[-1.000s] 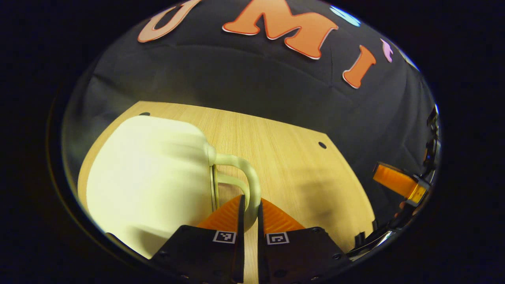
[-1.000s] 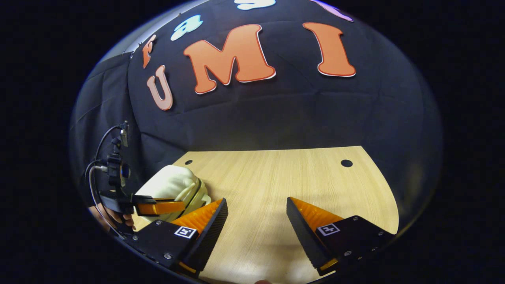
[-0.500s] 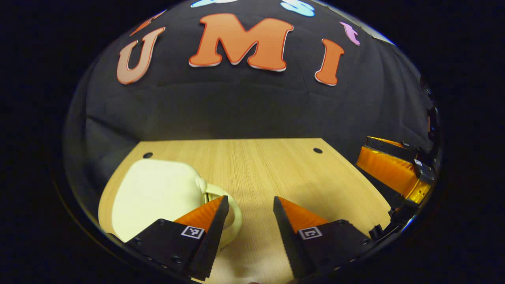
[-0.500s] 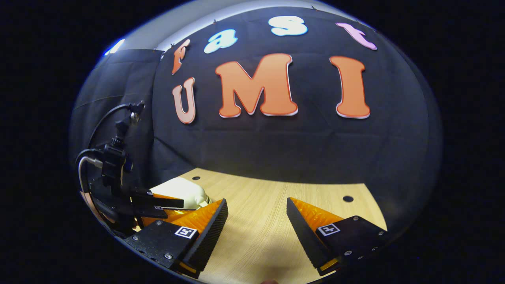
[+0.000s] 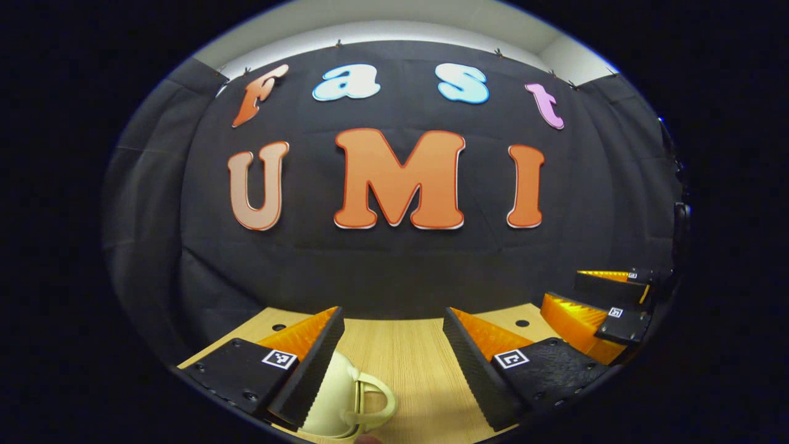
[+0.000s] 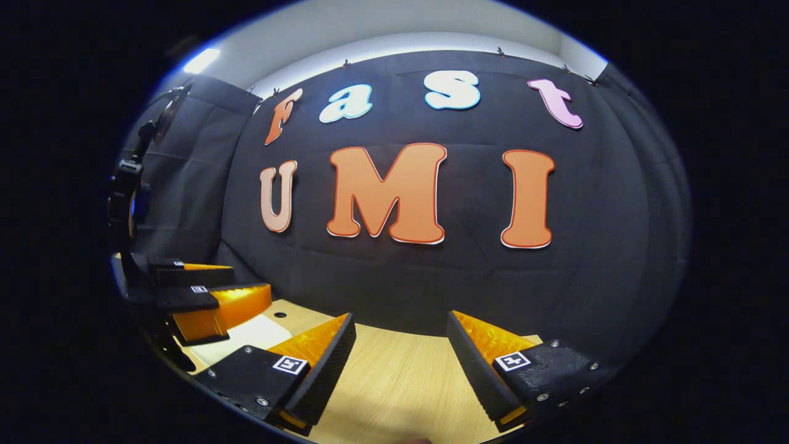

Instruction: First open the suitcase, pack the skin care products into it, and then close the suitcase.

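Observation:
A small cream suitcase (image 5: 330, 404) lies shut on the wooden table (image 5: 410, 364), its loop handle (image 5: 377, 402) pointing right. My left gripper (image 5: 391, 314) hangs open above it, its left finger over the case's edge and nothing between the fingers. My right gripper (image 6: 400, 317) is also open and holds nothing, raised over bare table (image 6: 394, 382). In the right gripper view the left gripper (image 6: 206, 290) shows at the left, above a pale patch of the suitcase (image 6: 249, 333). In the left gripper view the right gripper (image 5: 595, 299) shows at the far right. No skin care products are in sight.
The black cloth wall stands close behind the table's far edge. Small round holes (image 5: 522, 323) mark the tabletop near its back corners. A cable and mount (image 6: 126, 185) rise over the left gripper.
The left gripper let go of the suitcase handle and opened. Both grippers then rose and tilted up, so the table and suitcase sank low in both views.

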The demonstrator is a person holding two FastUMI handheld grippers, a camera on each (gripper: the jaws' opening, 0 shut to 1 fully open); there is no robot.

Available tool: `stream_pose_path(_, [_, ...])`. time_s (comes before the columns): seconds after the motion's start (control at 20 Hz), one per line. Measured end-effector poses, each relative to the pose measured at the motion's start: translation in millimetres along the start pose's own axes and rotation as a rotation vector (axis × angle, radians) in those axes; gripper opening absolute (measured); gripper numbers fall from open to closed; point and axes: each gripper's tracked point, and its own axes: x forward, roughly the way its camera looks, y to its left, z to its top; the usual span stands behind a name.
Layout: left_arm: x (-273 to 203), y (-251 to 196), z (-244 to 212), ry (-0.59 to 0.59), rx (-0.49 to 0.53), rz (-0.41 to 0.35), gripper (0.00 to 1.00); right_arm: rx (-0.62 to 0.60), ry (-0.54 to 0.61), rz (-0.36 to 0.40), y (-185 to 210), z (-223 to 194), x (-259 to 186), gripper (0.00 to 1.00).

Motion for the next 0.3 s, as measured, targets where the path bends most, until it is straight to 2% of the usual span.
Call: stream_pose_path(0.3, [-7.2, 8.9, 4.1, -0.013, -0.016, 0.052, 1.00, -0.046, 0.004, 0.005, 3.2, -4.3, -4.2, 0.95])
